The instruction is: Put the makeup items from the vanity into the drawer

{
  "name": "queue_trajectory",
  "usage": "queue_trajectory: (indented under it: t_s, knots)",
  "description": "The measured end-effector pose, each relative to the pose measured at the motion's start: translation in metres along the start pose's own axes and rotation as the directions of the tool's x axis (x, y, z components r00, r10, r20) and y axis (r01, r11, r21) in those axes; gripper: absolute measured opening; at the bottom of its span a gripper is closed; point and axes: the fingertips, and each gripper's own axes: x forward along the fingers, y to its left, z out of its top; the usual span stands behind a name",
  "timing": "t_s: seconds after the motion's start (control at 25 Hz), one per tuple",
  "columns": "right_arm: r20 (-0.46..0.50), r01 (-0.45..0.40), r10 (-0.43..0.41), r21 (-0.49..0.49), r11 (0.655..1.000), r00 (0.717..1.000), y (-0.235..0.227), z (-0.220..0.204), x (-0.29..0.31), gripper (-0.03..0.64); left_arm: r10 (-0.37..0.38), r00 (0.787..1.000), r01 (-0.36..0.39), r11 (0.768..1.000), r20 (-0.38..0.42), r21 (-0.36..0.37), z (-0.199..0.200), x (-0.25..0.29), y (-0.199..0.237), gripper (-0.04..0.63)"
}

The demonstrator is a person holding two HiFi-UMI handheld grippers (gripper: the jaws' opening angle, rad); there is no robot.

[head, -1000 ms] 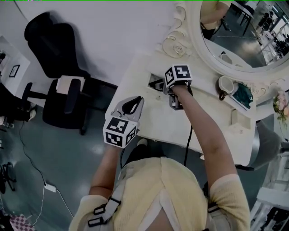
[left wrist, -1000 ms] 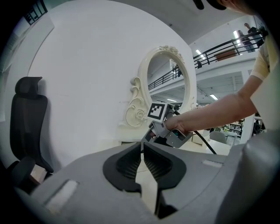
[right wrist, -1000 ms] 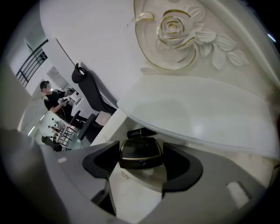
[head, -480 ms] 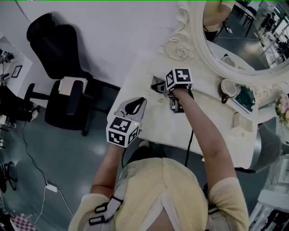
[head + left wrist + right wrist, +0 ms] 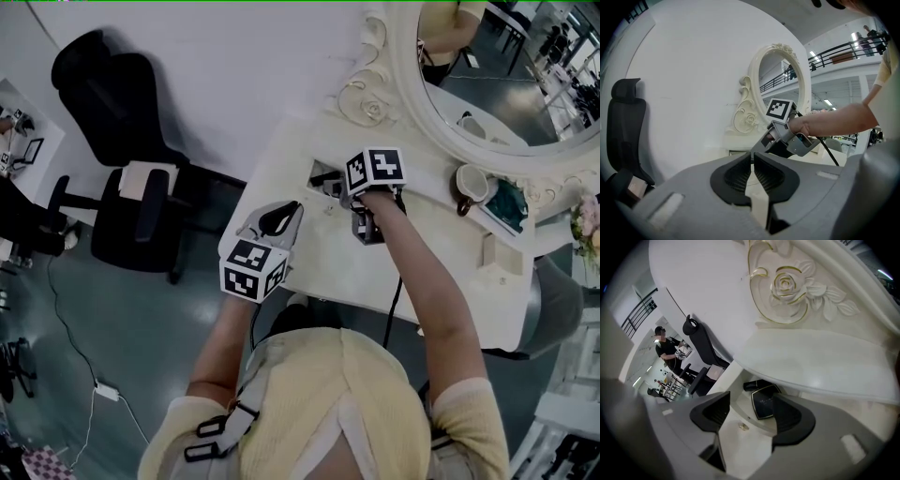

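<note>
Nothing readable is showing in any view. Black compact (image 5: 765, 401) is carrying faint lettering on its lid, too blurred to read

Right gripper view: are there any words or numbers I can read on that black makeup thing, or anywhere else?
Black compact: faint pale writing on its lid, too blurred to read.
Marker cube and second marker cube: only black and white squares, no letters or numbers.
Nothing else in any view can be read.
</note>
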Motion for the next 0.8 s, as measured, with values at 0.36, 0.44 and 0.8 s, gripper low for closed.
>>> queue_trajectory:
  t_s: [0.36,0.44,0.8]
  knots:
    - [0.093,-0.072,0.076,-0.045,0.996,0.993,0.018,-0.003,-0.026,0.251,0.011,1.0,-0.012,1.0,-0.022,-0.027,0.0,0.002,0.002,0.021]
    - [0.121,-0.082,0.087,-0.047,0.995,0.989,0.02,-0.004,-0.033,0.222,0.01,0.999,-0.011,1.0,-0.031,-0.027,0.0,0.003,0.002,0.021]
    - [0.228,-0.03,0.062,-0.141,0.989,0.972,0.024,-0.022,-0.061,0.171,-0.012,0.999,0.008,0.997,-0.043,-0.076,-0.003,0.007,-0.001,0.006]
